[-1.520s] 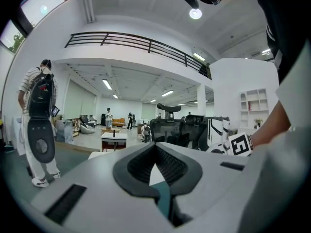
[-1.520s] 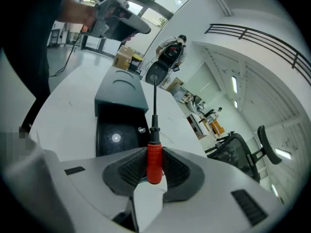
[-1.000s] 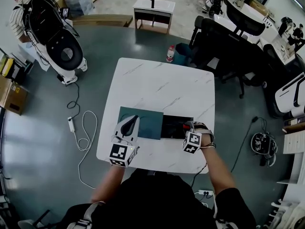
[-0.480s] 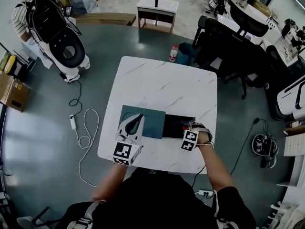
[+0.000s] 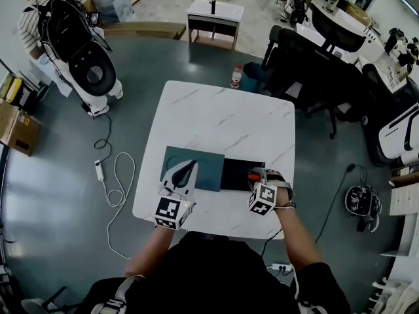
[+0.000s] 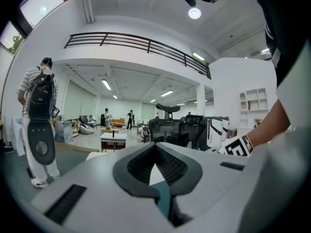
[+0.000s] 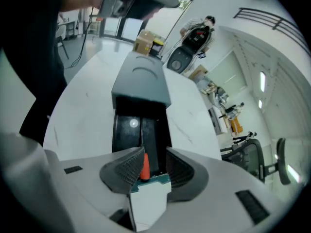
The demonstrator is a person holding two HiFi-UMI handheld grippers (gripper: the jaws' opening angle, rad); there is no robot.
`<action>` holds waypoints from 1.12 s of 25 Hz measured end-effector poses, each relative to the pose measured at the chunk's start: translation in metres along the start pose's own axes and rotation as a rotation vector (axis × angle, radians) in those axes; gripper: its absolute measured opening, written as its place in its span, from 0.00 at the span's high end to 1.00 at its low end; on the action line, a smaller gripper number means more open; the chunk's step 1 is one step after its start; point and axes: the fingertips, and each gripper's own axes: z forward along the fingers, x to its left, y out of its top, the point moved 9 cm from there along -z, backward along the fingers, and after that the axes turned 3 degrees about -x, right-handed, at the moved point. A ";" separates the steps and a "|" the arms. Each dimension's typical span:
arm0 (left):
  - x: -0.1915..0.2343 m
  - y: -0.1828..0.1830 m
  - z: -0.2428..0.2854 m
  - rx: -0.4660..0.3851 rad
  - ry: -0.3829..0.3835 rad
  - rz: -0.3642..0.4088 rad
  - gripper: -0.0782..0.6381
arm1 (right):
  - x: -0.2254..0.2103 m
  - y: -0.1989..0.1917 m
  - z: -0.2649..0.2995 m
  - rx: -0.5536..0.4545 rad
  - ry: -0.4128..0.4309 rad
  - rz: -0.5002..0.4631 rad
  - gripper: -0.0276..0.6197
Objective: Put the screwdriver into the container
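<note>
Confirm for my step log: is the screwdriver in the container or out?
In: the screwdriver, orange-handled, lies within the walls of the black container, in both head and right gripper views.

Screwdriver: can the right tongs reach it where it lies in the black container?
Probably yes. The right tongs have just been opening and hang directly over the open container. The orange handle of the screwdriver shows between the jaws, ungripped, and nothing covers it.

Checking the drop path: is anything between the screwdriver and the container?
Nothing visible. The screwdriver already appears to lie in the open black container. The right gripper has just been opening its jaws, which stand apart around the orange handle. The teal panel lies alongside, not over it.
</note>
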 end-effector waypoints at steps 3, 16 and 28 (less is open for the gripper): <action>-0.006 0.003 -0.001 0.000 -0.010 0.000 0.89 | -0.011 0.015 -0.048 -0.167 -0.150 0.158 0.73; -0.031 0.025 0.004 -0.048 -0.072 0.011 0.89 | -0.021 0.037 -0.183 -0.862 -0.582 0.869 0.92; -0.046 0.037 0.004 -0.069 -0.108 0.038 0.89 | -0.028 0.031 -0.201 -0.910 -0.633 0.893 0.92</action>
